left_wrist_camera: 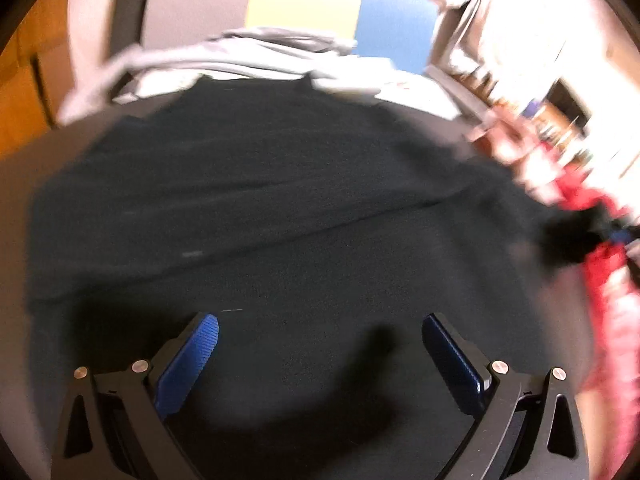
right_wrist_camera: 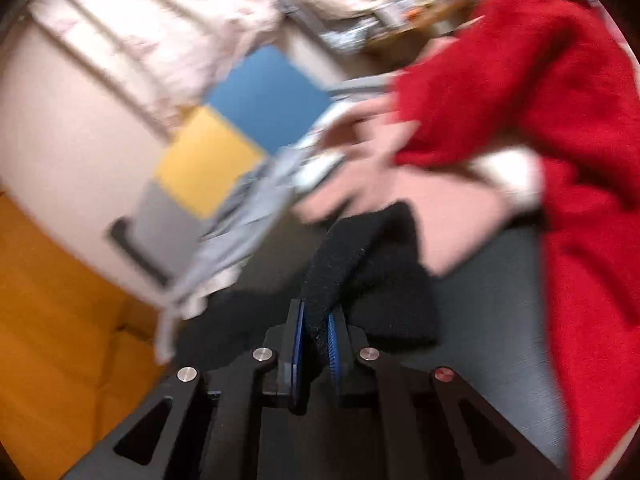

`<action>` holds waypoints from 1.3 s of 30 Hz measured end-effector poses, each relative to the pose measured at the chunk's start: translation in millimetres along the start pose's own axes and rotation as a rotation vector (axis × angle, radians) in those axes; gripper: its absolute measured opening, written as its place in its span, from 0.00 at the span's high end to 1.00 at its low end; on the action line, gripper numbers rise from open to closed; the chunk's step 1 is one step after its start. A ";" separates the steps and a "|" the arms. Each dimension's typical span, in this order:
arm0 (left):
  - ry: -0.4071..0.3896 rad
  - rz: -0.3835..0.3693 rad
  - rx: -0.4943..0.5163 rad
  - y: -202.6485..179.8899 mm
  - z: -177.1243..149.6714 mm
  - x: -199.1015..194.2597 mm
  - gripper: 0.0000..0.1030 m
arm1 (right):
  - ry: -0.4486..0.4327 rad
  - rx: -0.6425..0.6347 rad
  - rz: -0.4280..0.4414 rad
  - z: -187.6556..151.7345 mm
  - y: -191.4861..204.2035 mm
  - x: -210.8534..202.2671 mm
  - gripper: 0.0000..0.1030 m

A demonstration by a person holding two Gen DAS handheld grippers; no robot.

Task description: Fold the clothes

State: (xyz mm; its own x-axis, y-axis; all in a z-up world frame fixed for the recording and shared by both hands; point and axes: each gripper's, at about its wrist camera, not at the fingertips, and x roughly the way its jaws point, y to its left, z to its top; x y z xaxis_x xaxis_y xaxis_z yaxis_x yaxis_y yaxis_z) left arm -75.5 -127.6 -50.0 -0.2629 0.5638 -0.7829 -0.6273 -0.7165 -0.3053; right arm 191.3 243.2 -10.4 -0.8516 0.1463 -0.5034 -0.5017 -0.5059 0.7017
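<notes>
A dark knit garment [left_wrist_camera: 280, 184] lies spread flat across the table and fills most of the left wrist view, with a fold line running across its middle. My left gripper [left_wrist_camera: 320, 328] hovers just above its near part, jaws wide apart, nothing between the blue pads [left_wrist_camera: 188, 360]. In the right wrist view my right gripper [right_wrist_camera: 316, 320] is shut on a bunched edge of the dark garment [right_wrist_camera: 344, 256], which rises from the jaws in a thick fold. Both views are blurred by motion.
A person's hand [right_wrist_camera: 360, 176] and red fuzzy sleeve [right_wrist_camera: 540, 80] reach in beside the held cloth. A grey garment [left_wrist_camera: 240, 56] lies beyond the dark one. Yellow and blue panels [left_wrist_camera: 320, 8] stand behind. An orange floor [right_wrist_camera: 48, 300] shows past the table edge.
</notes>
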 end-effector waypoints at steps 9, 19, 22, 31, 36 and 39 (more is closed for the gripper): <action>-0.050 -0.260 0.069 -56.5 15.9 -15.9 0.00 | 0.314 -0.086 0.252 -62.2 88.6 79.5 0.90; 0.047 -0.104 0.089 -38.3 2.5 22.8 0.00 | 0.401 -0.150 0.116 -103.0 87.0 127.7 0.73; 0.040 -0.094 0.061 -35.3 5.3 27.4 0.00 | 0.356 -0.138 0.078 -113.2 63.0 106.5 0.73; 0.029 -0.166 -0.054 -35.1 22.6 36.5 0.01 | 0.256 -0.379 0.033 -149.0 53.8 83.1 0.76; 0.056 -0.288 -0.188 -25.9 31.0 39.6 0.01 | 0.197 -0.413 0.047 -157.2 53.6 76.7 0.76; 0.067 -0.301 -0.204 -23.2 34.1 41.6 0.17 | 0.194 -0.386 0.069 -152.3 46.9 71.7 0.76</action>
State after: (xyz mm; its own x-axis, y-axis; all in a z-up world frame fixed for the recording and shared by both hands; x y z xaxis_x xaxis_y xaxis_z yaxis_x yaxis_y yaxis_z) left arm -96.9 -73.5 -57.1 -0.0364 0.7387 -0.6731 -0.5083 -0.5936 -0.6239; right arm 129.9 100.5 -90.4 -0.8181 -0.0427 -0.5734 -0.3198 -0.7950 0.5155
